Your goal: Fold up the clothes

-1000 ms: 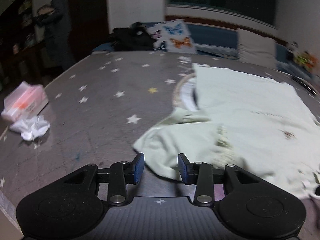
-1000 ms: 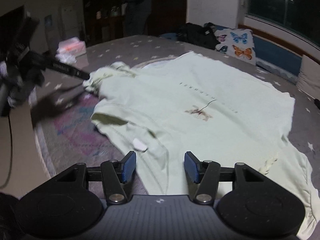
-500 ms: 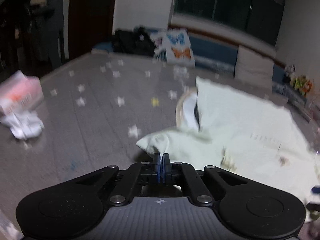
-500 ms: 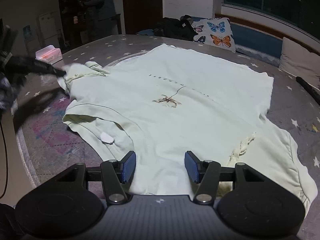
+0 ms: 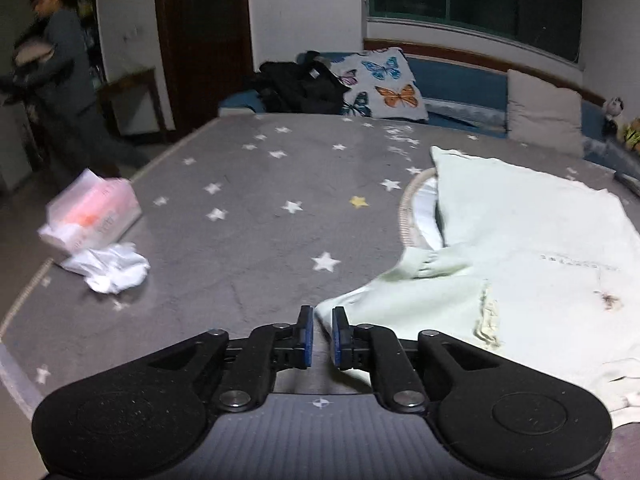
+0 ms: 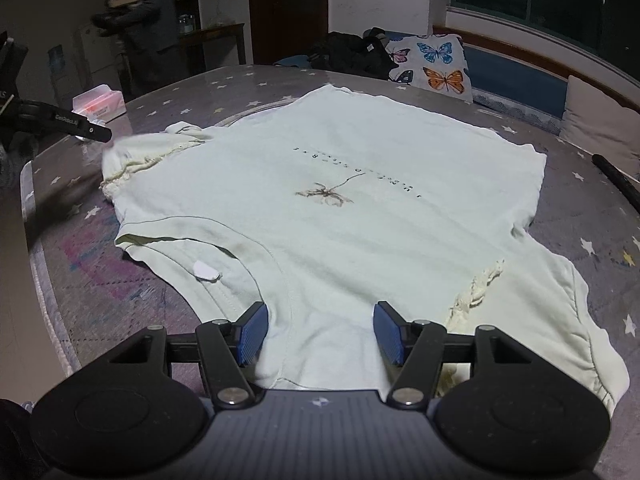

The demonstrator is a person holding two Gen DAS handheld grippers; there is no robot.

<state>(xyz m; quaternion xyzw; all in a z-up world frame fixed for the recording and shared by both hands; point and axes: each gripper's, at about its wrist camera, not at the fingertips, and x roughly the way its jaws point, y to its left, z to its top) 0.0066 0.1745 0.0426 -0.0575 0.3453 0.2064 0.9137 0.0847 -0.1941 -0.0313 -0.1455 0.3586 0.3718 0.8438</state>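
I see left gripper [image 5: 319, 330] opening narrowly, sleeve tip just ahead, unpinched | right gripper [image 6: 316, 330] widening, empty, straddling T-shirt [image 6: 340, 200] collar for flattening.

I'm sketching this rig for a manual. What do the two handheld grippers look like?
Both match: the left gripper and right gripper have black linkage fingers with silver pivot bolts, ribbed blue pads, round black side housings and a grey ribbed body marked with a small crosshair. No cables or sleeves show.
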